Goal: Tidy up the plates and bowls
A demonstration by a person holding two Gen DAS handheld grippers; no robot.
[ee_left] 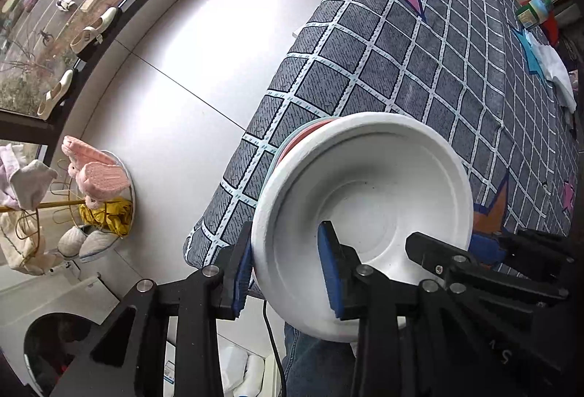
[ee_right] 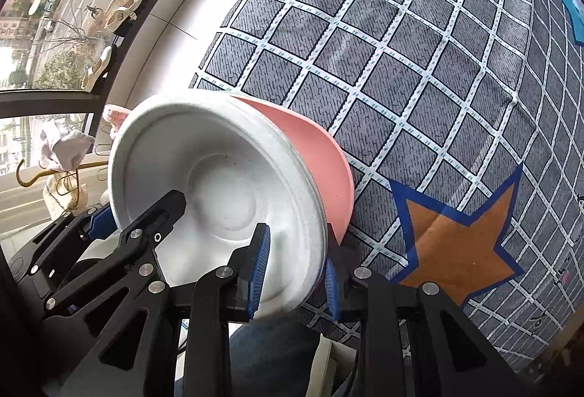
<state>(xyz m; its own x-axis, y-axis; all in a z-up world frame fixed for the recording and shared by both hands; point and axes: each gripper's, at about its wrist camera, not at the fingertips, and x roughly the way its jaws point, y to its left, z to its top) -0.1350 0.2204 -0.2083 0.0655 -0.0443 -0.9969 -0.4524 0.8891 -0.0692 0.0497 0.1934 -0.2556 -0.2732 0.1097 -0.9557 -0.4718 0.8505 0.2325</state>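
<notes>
Left wrist view: the white bowl (ee_left: 365, 214), stacked on a pink plate (ee_left: 310, 134), is pinched at opposite rims by the left gripper (ee_left: 288, 273) and right gripper (ee_right: 295, 273), tilted over the checked counter (ee_left: 438, 68) edge; open floor (ee_left: 200, 68) lies alongside.

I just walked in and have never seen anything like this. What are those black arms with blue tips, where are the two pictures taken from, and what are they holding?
These are not robot arms: a person holds a two-finger tool in each hand, and each tool carries a wide-angle camera looking along its fingers. One picture comes from the left gripper, the other from the right gripper. Both clamp their blue pads on opposite sides of the rim of a white bowl, tilted on its side. Pink and pale blue dishes are nested behind it; the pink plate shows best from the right. Behind lies a grey checked cloth with coloured stars, bare where visible here.
</notes>
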